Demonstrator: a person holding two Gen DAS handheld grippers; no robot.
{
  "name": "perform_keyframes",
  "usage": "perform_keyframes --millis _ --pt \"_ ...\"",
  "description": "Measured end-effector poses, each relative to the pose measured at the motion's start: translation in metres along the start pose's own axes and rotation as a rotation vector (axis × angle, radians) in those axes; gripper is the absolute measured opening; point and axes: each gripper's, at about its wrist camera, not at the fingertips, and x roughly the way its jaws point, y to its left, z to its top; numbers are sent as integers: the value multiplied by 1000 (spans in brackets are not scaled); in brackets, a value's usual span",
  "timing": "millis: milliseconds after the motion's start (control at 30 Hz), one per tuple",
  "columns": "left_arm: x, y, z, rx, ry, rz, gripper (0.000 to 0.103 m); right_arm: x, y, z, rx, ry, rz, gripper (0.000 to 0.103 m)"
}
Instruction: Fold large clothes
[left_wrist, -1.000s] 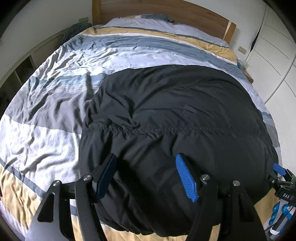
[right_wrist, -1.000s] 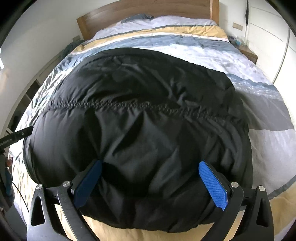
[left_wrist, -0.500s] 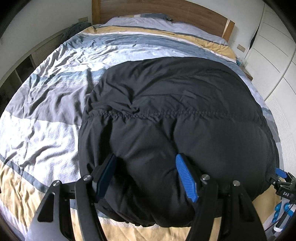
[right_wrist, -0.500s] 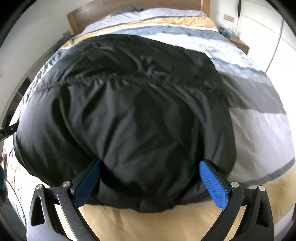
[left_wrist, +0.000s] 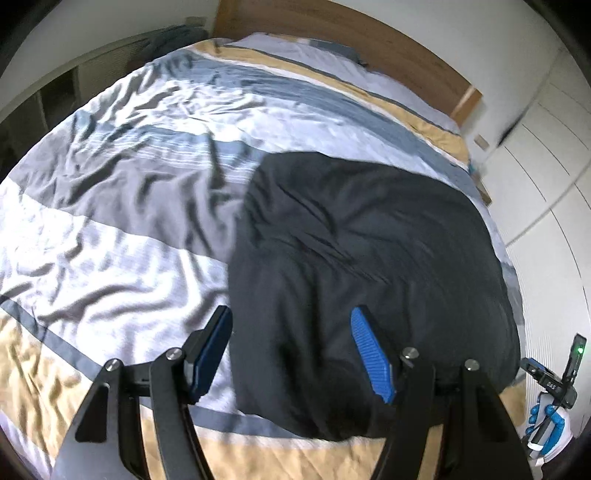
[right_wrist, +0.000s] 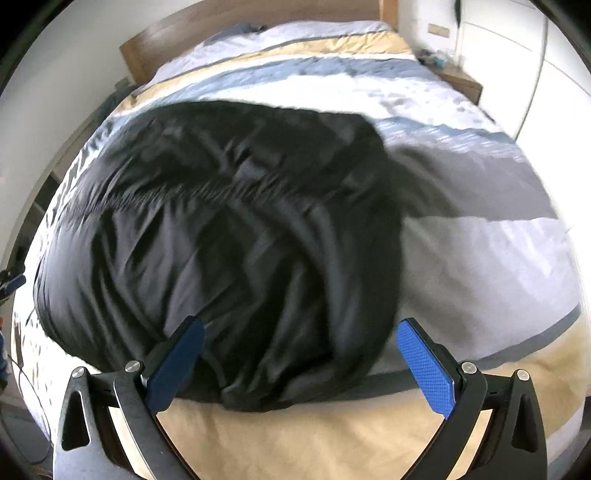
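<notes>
Left tool (left_wrist: 291, 354): held open, nothing between its pads; the left edge of the black jacket (left_wrist: 369, 266) runs just ahead of its left pad, the right pad is over the dark cloth.
Right tool (right_wrist: 299, 363): held wide open, empty; the near hem of the jacket is seen between its two pads, with no pad pressing on it.
Jacket, place: spread on the bed (left_wrist: 110, 221), ahead of both tools and reaching close to the near edge of the striped cover (right_wrist: 480, 266); already doubled into a broad, rounded slab, it seems.
Jacket, handling: judged soft, puffy and light for its bulk; the smooth shell looks slippery, and trapped air is likely to make a fold spring back.
Where to take hold: best at the near hem or a side edge, where the layers are thinner, pinching through all layers so that the shell is not slid off the filling.
Blur: both views are smeared, so fine seams cannot be read.
</notes>
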Motion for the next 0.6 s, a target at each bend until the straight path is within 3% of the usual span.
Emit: perform_keyframes --millis 233,500,600 --pt "15 32 33 -70 16 19 65 -3 -55 40 127 -53 6 102" --pt "53 53 58 -166 58 -160 65 25 -93 89 245 -44 159 103" --pt "74 62 69 -217 109 -279 68 43 -95 102 246 -10 212 103"
